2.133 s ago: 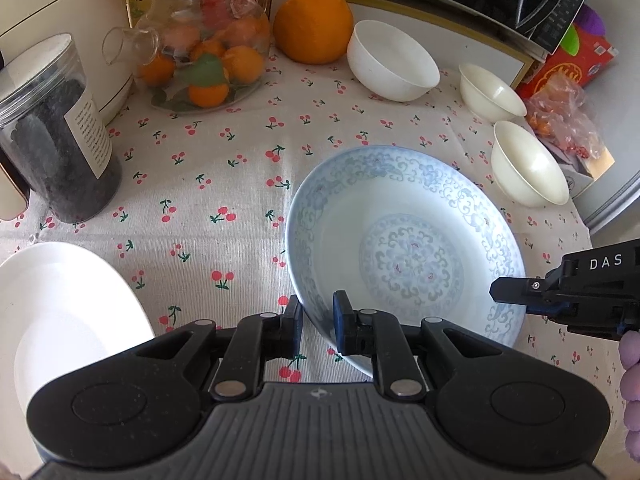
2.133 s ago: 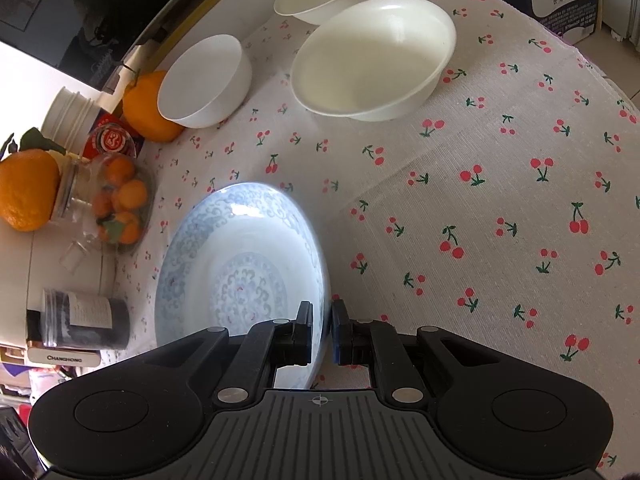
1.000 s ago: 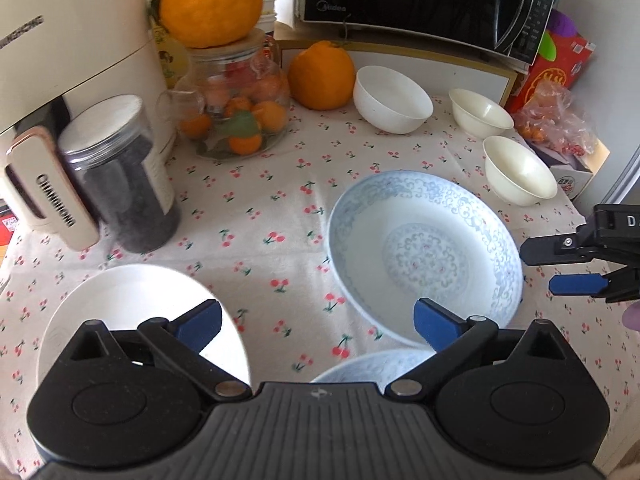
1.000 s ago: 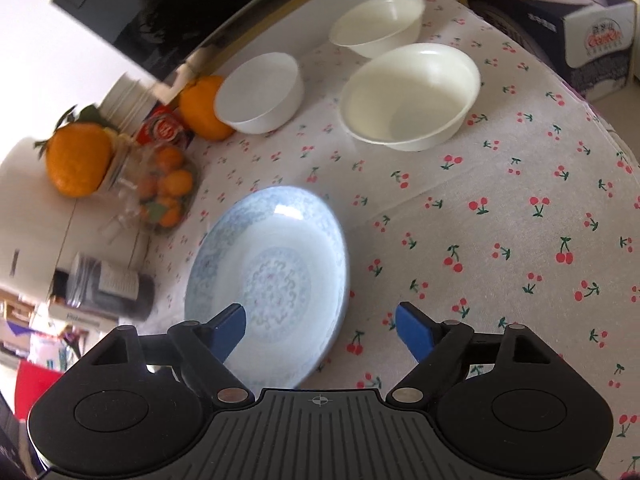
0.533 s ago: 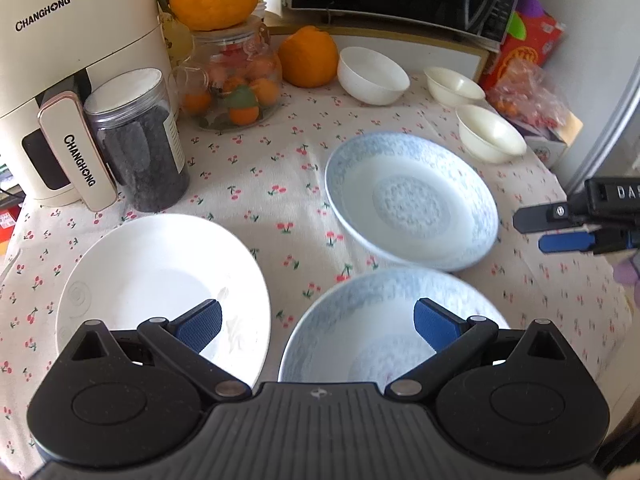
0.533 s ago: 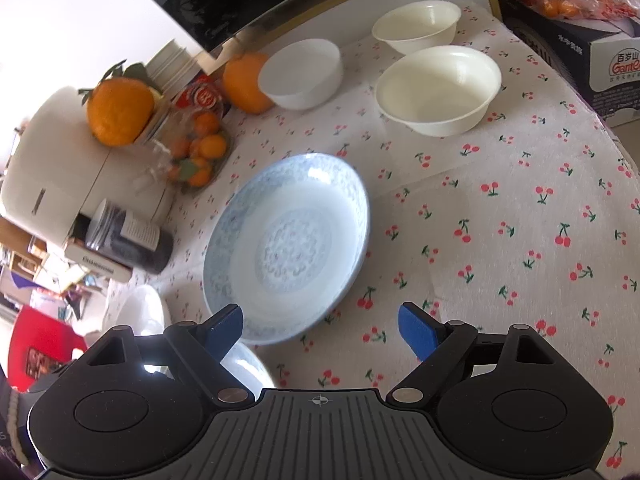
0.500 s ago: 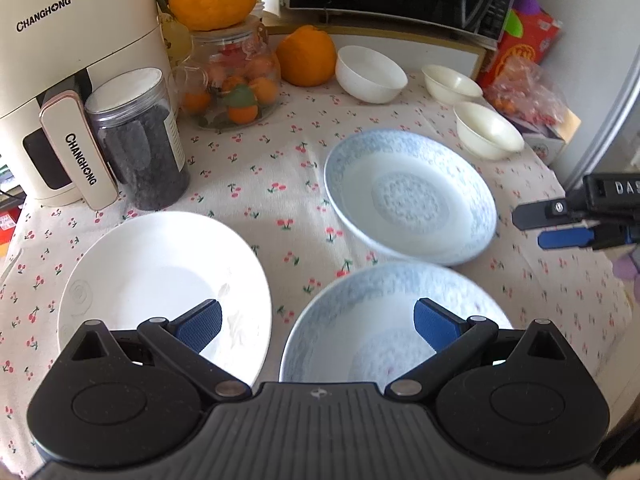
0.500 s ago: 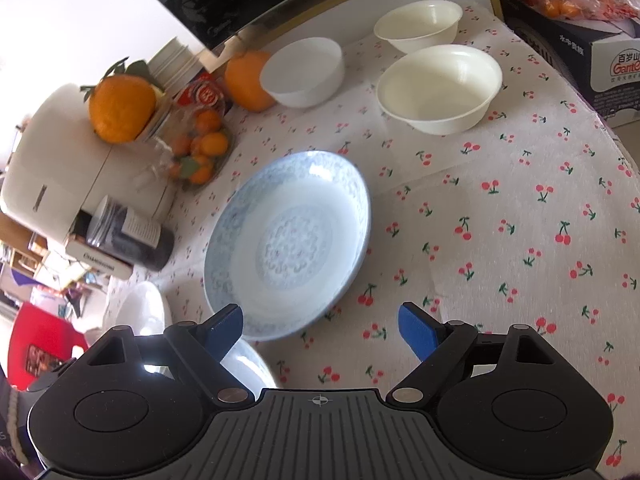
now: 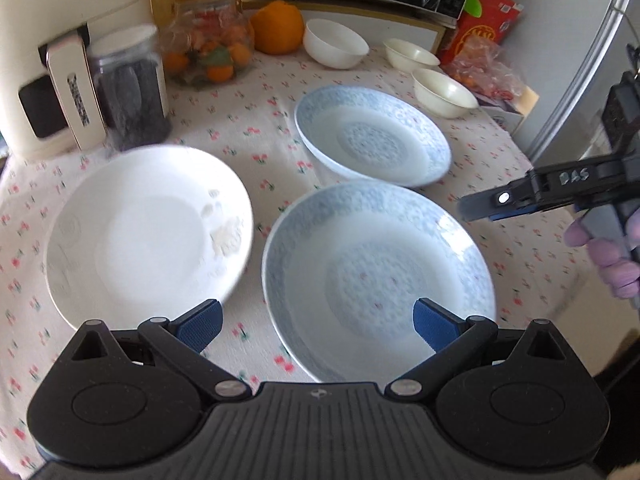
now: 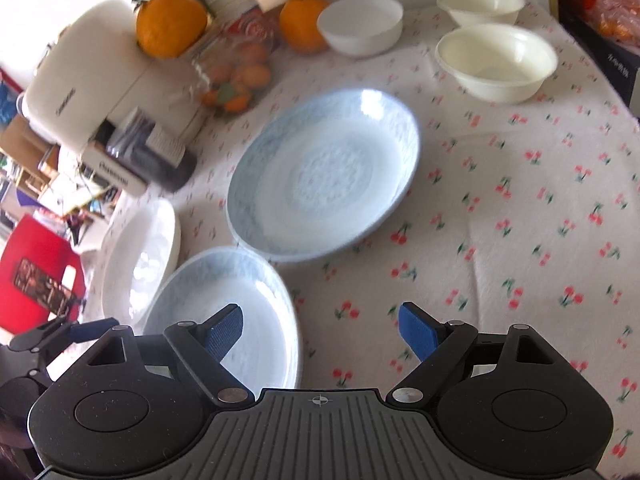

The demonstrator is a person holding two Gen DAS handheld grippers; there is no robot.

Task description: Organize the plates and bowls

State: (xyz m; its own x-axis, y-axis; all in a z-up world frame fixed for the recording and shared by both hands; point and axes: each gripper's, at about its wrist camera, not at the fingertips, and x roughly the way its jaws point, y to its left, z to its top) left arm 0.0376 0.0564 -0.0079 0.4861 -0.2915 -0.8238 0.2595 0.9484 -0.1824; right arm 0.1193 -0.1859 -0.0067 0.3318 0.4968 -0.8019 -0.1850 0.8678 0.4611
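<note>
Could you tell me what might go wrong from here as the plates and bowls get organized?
The near blue plate sits almost against the far blue plate and the white plate, so lifting one could knock a neighbour. The plates look glossy; a rim pinch by the open left gripper may slip.

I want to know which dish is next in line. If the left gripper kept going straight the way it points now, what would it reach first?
Most likely the nearer blue-patterned plate: it lies directly ahead of the left gripper, whose jaws stand wide open and empty. The plain white plate sits off to the left of that line. Depth is hard to judge.
</note>
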